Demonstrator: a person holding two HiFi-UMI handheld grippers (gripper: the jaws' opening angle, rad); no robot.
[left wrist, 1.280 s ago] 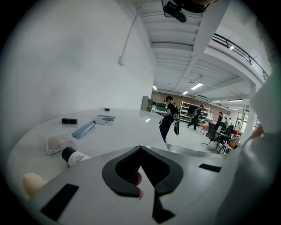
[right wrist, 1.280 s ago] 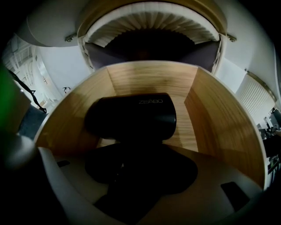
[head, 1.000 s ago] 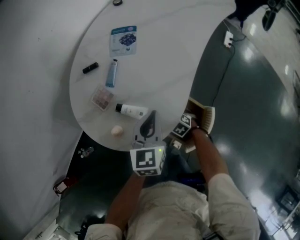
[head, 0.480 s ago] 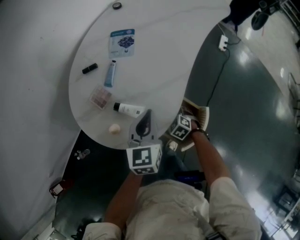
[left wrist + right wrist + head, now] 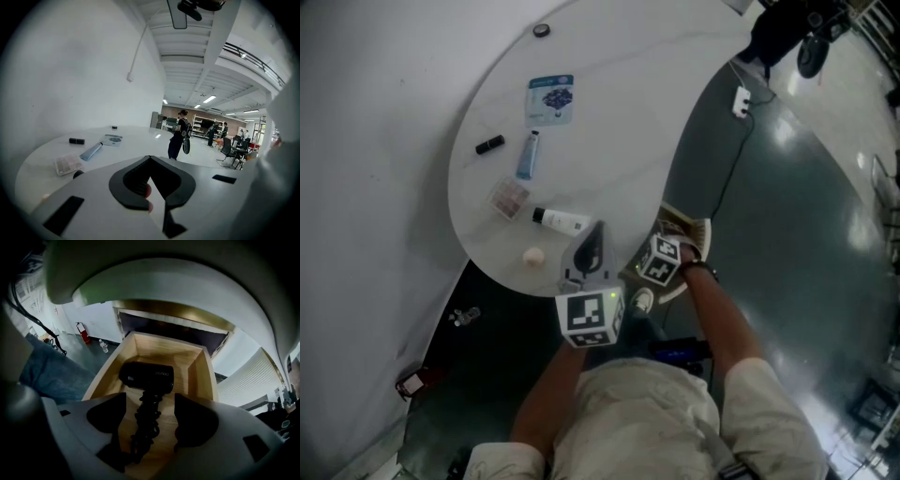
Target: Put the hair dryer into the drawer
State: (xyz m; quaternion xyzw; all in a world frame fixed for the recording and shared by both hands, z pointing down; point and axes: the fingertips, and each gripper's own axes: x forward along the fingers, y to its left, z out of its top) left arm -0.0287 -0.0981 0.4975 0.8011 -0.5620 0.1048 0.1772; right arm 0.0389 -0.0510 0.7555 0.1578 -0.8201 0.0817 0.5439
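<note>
Pointing over the table's [image 5: 609,122] 6 o'clock edge, the left tool [image 5: 591,242] has its jaws closed, empty. At its 3 o'clock, the right tool [image 5: 150,411], jaws apart, faces the open drawer [image 5: 202,376]; the dryer [image 5: 146,377] lies inside, cord [image 5: 145,423] trailing toward 6 o'clock.

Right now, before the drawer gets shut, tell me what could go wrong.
1. The cord trails from the dryer between the open jaws of the right hand-held gripper; pulling back could snag it, or the drawer could pinch it on closing.
2. The left hand-held gripper hangs close to the bottle on the table; a swing could knock it.
</note>
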